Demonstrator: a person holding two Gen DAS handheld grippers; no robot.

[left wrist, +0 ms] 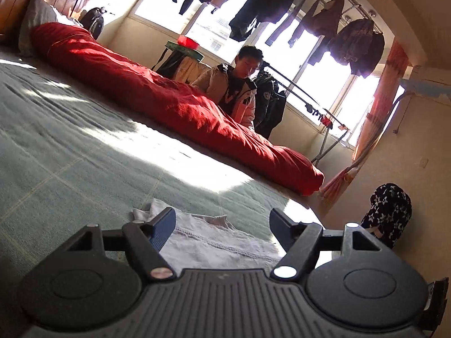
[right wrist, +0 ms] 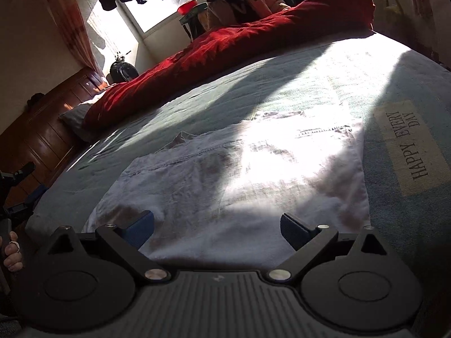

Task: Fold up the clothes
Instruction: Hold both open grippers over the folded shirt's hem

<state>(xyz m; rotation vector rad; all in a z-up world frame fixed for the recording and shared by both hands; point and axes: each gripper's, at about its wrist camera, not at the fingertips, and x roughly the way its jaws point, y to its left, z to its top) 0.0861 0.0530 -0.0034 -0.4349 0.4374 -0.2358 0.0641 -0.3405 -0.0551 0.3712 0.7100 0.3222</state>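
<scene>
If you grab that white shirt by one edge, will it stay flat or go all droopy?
Probably droopy: the white shirt lies limp and wrinkled on the bed, so it looks soft. It also looks thin, so likely light. It may drag and bunch rather than slide.

left gripper [left wrist: 222, 222]: jaws apart, empty | white garment [left wrist: 214, 242]: flat on bed [left wrist: 70, 152], between the fingers | red quilt [left wrist: 169, 104]: rolled, behind

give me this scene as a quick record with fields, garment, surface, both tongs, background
garment: white garment lying spread on the bed, not yet folded
surface: green bedsheet with a printed label
left tongs: open, over the garment's edge, holding nothing
right tongs: open, over the garment, holding nothing
background: red quilt rolled along the far side; a person behind it
</scene>
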